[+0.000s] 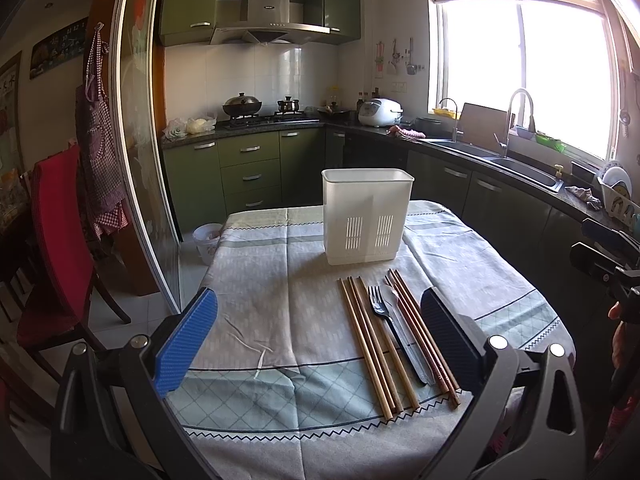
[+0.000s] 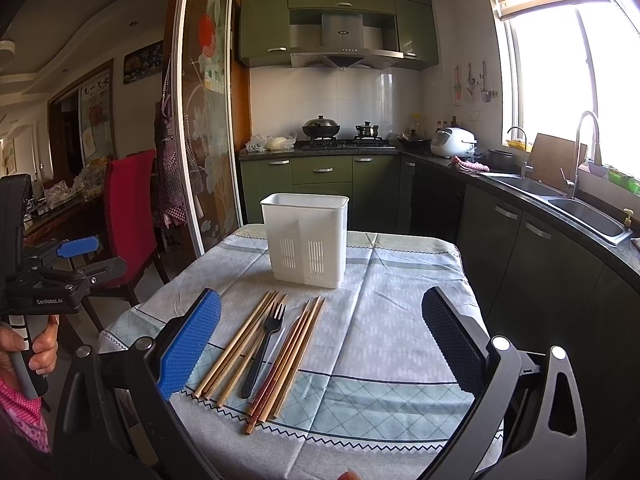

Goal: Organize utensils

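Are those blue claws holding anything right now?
No. The left gripper and right gripper are open and empty; chopsticks and fork lie on the table.

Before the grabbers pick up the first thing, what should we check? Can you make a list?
1. Left gripper open, holding nothing: ok.
2. Right gripper open, holding nothing: ok.
3. White bin upright on the table, top open: ok.
4. Bin is empty inside: cannot tell, the walls hide it.
5. Chopsticks and black fork lie flat in front of the bin, within view: ok.
6. Items spaced for a clean grab: not ok, they lie tightly side by side.
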`<action>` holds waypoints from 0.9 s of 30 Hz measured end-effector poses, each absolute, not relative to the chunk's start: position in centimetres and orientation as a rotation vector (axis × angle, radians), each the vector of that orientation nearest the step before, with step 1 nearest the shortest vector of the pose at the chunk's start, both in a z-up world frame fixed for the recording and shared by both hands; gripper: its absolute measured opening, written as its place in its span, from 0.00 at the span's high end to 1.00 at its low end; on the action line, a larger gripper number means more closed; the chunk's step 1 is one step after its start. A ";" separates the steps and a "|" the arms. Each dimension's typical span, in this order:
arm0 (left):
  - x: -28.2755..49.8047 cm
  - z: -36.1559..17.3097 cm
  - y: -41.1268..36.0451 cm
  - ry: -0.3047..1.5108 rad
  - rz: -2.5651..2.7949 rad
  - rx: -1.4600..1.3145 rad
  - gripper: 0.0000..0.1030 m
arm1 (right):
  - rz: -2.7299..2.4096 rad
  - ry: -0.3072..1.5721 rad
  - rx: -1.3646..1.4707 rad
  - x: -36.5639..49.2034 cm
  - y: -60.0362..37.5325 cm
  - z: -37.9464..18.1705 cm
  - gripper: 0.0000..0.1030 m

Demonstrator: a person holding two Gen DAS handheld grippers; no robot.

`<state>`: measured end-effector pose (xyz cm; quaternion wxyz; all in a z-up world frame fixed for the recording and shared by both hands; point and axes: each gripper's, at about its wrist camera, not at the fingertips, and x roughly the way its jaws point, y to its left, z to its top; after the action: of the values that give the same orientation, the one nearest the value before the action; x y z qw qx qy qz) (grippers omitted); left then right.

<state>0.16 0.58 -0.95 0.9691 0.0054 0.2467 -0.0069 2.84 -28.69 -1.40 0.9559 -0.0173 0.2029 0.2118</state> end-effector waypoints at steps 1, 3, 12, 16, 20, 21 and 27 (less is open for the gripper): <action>0.2 -0.9 0.6 0.498 -0.014 0.010 0.06 | 0.429 0.412 -0.034 2.8 -28.7 -1.4 0.04; 0.2 -1.0 0.6 0.499 -0.013 0.011 0.06 | 0.429 0.412 -0.036 2.8 -28.7 -1.4 0.04; 0.2 -1.1 0.4 0.507 -0.019 0.008 0.06 | 0.427 0.421 -0.037 2.9 -28.5 -1.8 0.04; 0.2 -1.1 0.4 0.508 -0.019 0.008 0.06 | 0.427 0.422 -0.036 2.9 -28.5 -1.9 0.04; 0.2 -1.2 0.4 0.507 -0.019 0.008 0.06 | 0.427 0.422 -0.036 2.9 -28.5 -1.8 0.04; 0.2 -1.2 0.4 0.508 -0.020 0.007 0.06 | 0.427 0.423 -0.036 2.9 -28.5 -1.9 0.04; 0.2 -1.2 0.4 0.509 -0.018 0.007 0.06 | 0.430 0.426 -0.036 2.9 -28.4 -2.0 0.04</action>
<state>0.23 0.44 -1.16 0.9678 0.0034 0.2517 -0.0089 2.94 -28.41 -1.99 0.9544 -0.0177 0.2098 0.2115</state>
